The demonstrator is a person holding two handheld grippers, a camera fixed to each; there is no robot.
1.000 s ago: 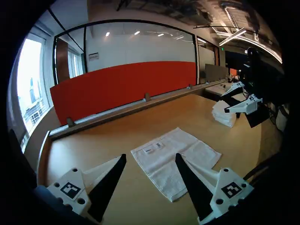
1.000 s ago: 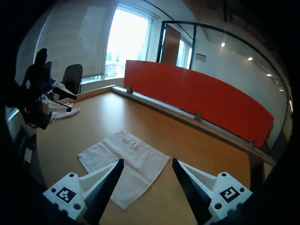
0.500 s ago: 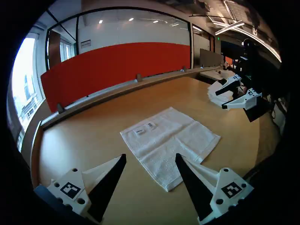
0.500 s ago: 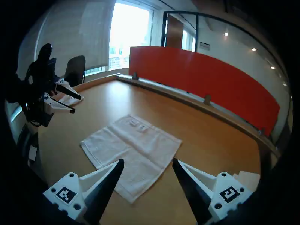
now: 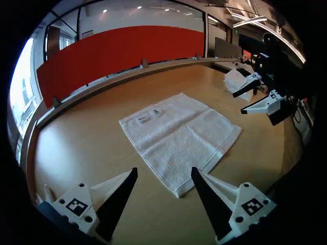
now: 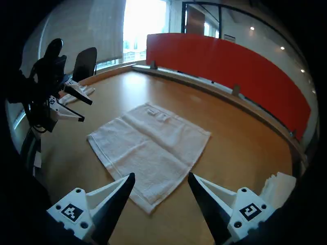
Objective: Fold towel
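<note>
A white towel [image 5: 180,132] lies spread flat on the wooden table [image 5: 81,139], with two small tags near its far edge. In the left gripper view my left gripper [image 5: 163,179] stands open just short of the towel's near corner, and my right gripper [image 5: 239,102] hovers open at the far right above the table. In the right gripper view the same towel [image 6: 149,149] lies ahead, my right gripper [image 6: 160,183] is open above its near corner, and my left gripper [image 6: 83,110] hangs open at the left.
A stack of folded white towels [image 5: 237,81] sits at the table's far right; its edge [image 6: 280,188] appears in the right gripper view. A red divider panel [image 5: 118,53] runs along the table's back edge. A dark office chair [image 6: 83,65] stands by the window.
Both grippers have tilted down and come closer to the towel, which now looks larger and lower in each view. Both stay open; the towel has not moved.
</note>
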